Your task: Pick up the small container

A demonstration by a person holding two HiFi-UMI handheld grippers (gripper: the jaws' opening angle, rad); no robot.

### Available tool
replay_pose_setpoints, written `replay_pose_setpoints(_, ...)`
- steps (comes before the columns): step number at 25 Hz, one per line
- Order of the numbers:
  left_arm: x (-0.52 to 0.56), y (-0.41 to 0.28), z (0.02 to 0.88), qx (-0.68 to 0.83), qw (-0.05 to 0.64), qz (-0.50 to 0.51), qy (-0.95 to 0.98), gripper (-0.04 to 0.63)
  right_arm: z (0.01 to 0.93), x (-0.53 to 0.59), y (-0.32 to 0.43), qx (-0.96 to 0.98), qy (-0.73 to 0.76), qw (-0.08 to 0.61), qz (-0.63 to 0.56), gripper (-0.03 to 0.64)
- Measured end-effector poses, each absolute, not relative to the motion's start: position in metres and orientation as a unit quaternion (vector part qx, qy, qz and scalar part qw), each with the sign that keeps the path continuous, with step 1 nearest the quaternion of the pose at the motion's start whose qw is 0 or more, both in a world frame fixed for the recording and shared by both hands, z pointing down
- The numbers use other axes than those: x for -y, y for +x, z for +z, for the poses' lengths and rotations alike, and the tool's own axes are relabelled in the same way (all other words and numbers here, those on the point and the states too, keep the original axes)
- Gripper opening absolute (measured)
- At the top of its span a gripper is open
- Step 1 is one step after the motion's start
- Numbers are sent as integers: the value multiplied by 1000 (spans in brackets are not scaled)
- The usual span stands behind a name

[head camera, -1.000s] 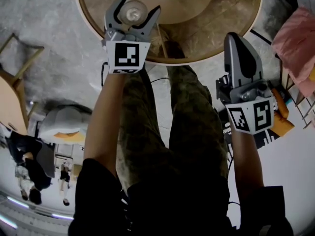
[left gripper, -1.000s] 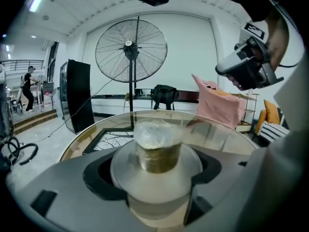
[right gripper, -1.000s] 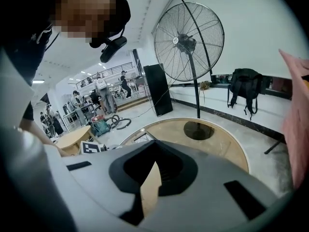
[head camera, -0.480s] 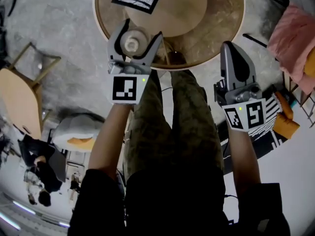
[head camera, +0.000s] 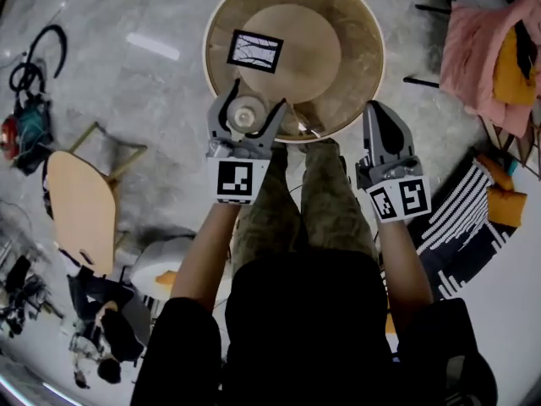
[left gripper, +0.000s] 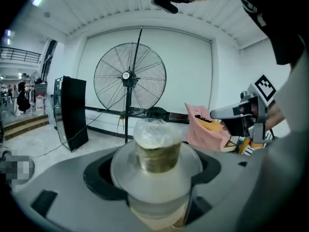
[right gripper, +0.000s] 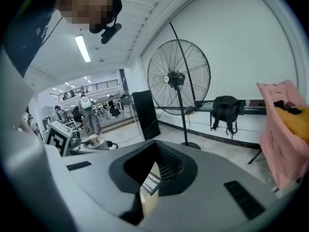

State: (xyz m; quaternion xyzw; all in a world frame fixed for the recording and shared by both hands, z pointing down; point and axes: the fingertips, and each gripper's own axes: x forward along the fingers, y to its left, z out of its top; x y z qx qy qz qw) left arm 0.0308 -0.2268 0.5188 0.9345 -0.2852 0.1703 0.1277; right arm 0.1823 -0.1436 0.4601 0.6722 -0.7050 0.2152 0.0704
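Grey stone floor [head camera: 127, 100] spread all round, w/ a round wooden table [head camera: 359, 49] just ahead of the person. Both forearms reached fwd & down, grippers side by side at the table's near edge. Right gripper [head camera: 379, 112] hung off the rim, jaws pressed together, nothing in them. Left gripper [head camera: 252, 100] was clamped round the small container [head camera: 248, 113], a clear film-topped cup, upright; couldn't tell if it was clear of the tabletop. Best approach imo: lift straight up, level, steady squeeze. Thin walls prob. buckle.
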Motion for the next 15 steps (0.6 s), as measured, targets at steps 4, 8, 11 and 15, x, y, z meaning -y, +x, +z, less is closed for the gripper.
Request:
replay_pose_setpoints(4,233,21,456,287,112,159,938,359,405,140,179,700,683,70,195,14)
replay_pose_setpoints(8,230,12,401,299,119,143,936,359,351,137,186,698,691,73,173,14)
replay_pose_setpoints(11,221,17,370,302,113,151,935,359,316,132,205,691,700,67,167,14)
replay_pose_setpoints(15,203,31,336,304,113,156,933,359,285,120,226,692,699,67,164,14)
